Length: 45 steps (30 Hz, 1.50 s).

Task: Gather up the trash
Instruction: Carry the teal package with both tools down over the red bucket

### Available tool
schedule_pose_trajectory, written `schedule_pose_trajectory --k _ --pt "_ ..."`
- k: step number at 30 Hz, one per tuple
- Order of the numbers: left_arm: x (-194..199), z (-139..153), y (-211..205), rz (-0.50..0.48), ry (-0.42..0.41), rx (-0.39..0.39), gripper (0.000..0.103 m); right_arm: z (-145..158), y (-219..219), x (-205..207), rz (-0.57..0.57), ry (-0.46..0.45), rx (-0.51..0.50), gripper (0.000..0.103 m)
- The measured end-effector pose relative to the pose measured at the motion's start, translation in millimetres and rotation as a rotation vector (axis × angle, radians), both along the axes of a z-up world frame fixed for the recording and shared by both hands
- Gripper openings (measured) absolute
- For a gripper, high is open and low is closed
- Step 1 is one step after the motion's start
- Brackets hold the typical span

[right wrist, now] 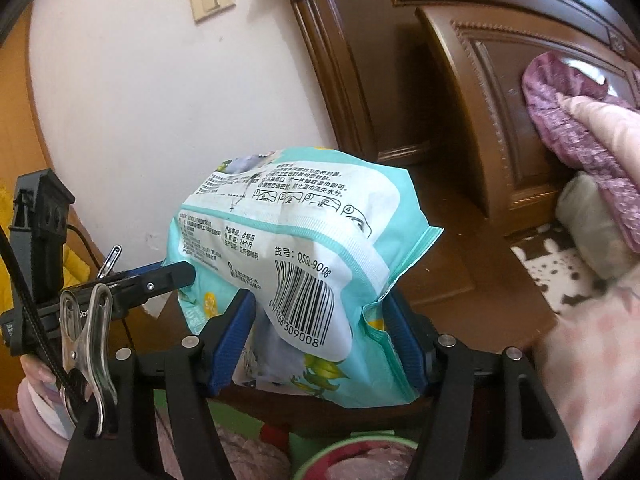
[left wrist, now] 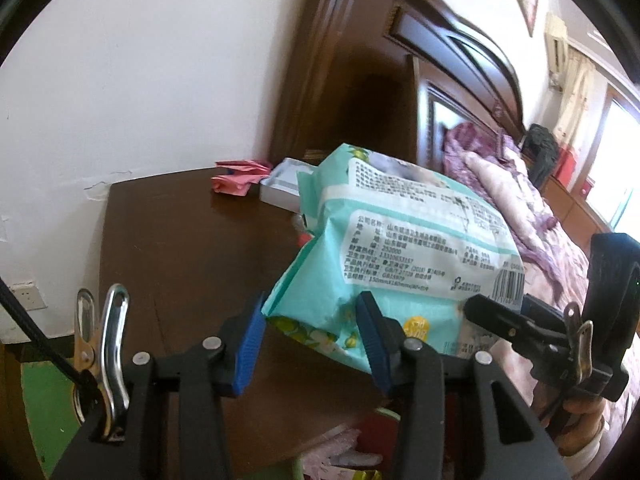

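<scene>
Your left claw has the crumpled teal-and-white plastic wet-wipe packet by one end, the blue pads closed onto the wrapper's lower corner. Your right claw grips the same packet at the other end, near the barcode, its blue pads pressed against either side of the bulging plastic. So both claws are clamped on one packet, and it hangs in the air between them, above the front of the dark brown wooden tabletop and touching nothing else.

Back on that tabletop, by the white wall, lies a small crumpled pink paper wrapper, and just beside it a shallow white cardboard box. Past the tabletop stands the dark carved wooden headboard, with a purple-and-pink quilt heaped on the bed. From the left wrist view you can see your right hand on its claw handle at the right edge; from the right wrist view, your left hand shows at the left edge. A green rim sits low in the right view, under the packet.
</scene>
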<state>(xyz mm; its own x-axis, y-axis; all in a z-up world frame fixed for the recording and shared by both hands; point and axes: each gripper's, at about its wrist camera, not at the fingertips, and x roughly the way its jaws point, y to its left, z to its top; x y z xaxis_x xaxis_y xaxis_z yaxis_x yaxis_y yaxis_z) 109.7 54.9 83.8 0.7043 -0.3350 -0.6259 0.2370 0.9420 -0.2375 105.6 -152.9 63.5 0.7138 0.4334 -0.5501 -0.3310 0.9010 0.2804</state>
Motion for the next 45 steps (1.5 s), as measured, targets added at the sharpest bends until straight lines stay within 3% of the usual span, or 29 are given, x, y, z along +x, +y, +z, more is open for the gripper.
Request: schedule_pose_trajectory --k 13,25,35,45 --pt "-80.6 -12.2 -30.5 -0.116 0.025 -0.004 0.048 -3.8 -32.3 -100.2 -0.071 -0.011 -0.023 0.068" --pt "-140.5 -53.0 -70.1 -0.231 0.053 0.115 0.048 -40.0 -54.0 -165.8 -0.141 0.068 -0.025 0.068" --pt "-155.6 -101.7 -90.1 -0.318 0.127 0.161 0.048 -67.4 -63.6 -190.9 -0.208 0.143 -0.107 0.068" --pt "-144.1 -153.3 -100.6 -0.373 0.233 0.169 0.048 -94.2 -60.5 -189.7 -0.243 0.222 -0.225 0.068"
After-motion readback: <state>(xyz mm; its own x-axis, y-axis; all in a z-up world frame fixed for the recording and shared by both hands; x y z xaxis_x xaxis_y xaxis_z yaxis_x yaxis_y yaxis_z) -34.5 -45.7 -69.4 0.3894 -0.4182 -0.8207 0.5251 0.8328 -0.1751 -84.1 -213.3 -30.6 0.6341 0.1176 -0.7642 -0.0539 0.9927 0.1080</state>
